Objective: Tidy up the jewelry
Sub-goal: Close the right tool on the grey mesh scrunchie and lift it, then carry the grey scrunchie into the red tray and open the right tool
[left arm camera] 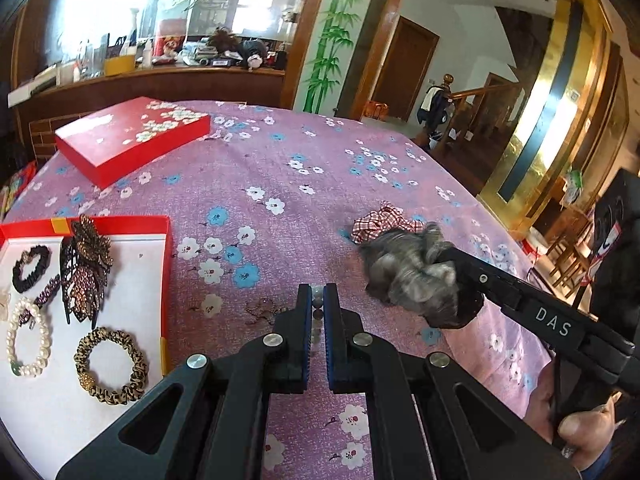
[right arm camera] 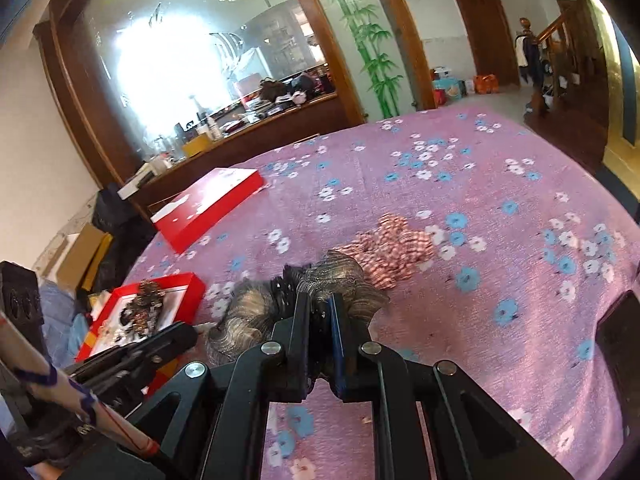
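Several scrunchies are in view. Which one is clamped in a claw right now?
The grey scrunchie, pinched in the right claw. The checked one lies loose on the cloth behind it; the leopard one and the black one sit in the red tray.

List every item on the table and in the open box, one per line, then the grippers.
Grey ruffled fabric scrunchie: one, grey, clamped in the right gripper above the cloth.
Red-and-white checked scrunchie: one, on the cloth just beyond the grey one.
String of small beads: one, grey and brown, pinched in the left gripper.
Open red box with white lining: one, near left of the table.
Black scrunchie: one, in the box.
White pearl bracelet: one, in the box.
Leopard-print scrunchie: one, in the box.
Brown rhinestone hair claws: two or so, in the box.
Red lid with white blossoms: one, far left.
Purple flowered tablecloth: one.
Left gripper: shut.
Right gripper: shut.
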A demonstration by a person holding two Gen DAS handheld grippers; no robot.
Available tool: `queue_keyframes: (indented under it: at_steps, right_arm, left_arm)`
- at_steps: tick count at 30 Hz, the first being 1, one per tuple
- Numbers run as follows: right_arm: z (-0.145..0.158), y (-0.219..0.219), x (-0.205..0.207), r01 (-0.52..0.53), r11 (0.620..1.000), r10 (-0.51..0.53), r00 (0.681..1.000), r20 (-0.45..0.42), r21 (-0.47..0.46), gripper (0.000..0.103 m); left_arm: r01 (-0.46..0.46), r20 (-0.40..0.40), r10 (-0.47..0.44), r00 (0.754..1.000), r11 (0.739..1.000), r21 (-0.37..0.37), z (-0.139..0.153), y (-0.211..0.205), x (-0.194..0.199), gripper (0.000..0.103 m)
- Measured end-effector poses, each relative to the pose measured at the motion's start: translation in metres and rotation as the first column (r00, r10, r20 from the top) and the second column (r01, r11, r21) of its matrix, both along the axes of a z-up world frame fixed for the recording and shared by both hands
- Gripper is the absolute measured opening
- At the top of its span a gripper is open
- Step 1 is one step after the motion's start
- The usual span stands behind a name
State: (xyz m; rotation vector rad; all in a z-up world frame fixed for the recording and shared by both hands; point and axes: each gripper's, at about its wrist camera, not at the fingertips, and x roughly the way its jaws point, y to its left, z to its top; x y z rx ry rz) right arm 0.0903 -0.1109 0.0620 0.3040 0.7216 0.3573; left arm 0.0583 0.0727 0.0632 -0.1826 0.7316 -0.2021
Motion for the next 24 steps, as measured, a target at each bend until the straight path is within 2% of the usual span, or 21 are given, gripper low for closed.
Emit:
queue_keyframes:
  at_steps: [10, 24]
  right_arm:
    - [-0.001, 0.003, -0.004, -0.009, 1.000, 0.009, 1.000, 0.004, -0.008, 0.010]
    - [-0.007, 0.010, -0.003, -0.014, 0.999, 0.014, 1.000, 0.001, -0.045, 0.010]
  left_arm:
    - [-0.004, 0.023, 0.003, 1.000, 1.000, 0.006, 0.002, -0.002, -0.007, 0.005]
    - [-0.043, 0.068, 0.039, 0.997, 0.997, 0.059, 0.008, -0.005, -0.013, 0.005]
